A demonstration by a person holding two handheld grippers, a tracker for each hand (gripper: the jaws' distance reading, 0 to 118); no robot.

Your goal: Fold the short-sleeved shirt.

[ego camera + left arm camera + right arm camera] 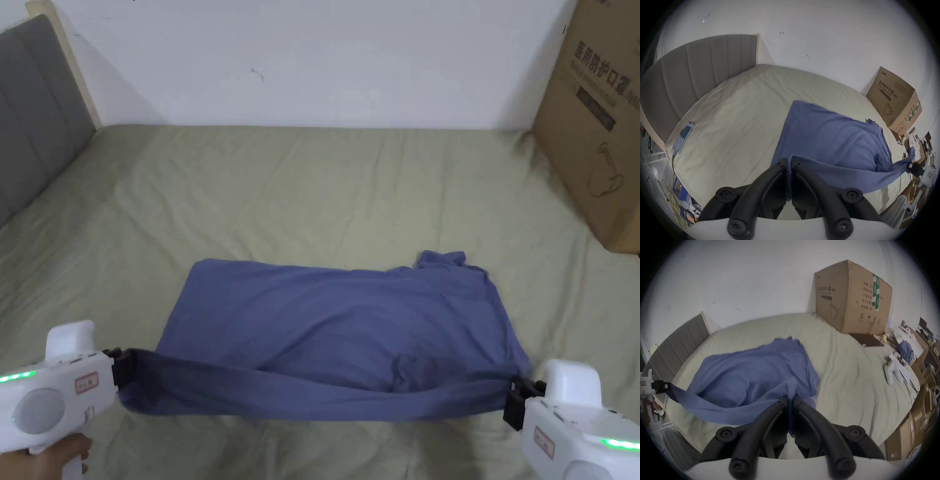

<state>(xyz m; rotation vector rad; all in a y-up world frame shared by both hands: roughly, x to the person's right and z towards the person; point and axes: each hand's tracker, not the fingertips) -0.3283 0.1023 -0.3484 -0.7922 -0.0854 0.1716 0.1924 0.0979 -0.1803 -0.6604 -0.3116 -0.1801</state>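
A blue short-sleeved shirt (pixel 337 319) lies spread across the olive bed sheet, its near edge lifted off the bed in a sagging band. My left gripper (pixel 120 369) is shut on the left end of that lifted edge, and in the left gripper view blue cloth (pixel 826 139) is pinched between the closed jaws of the left gripper (pixel 789 162). My right gripper (pixel 512 395) is shut on the right end, and the right gripper (pixel 790 400) has cloth from the shirt (pixel 750 369) clamped between its jaws. The far part of the shirt rests flat on the bed.
A large cardboard box (pixel 594 125) stands on the bed at the back right. A grey headboard (pixel 31 106) runs along the left. A phone-like device (pixel 683 136) lies near the bed's left edge. White soft items (pixel 893 369) lie at the bed's right edge.
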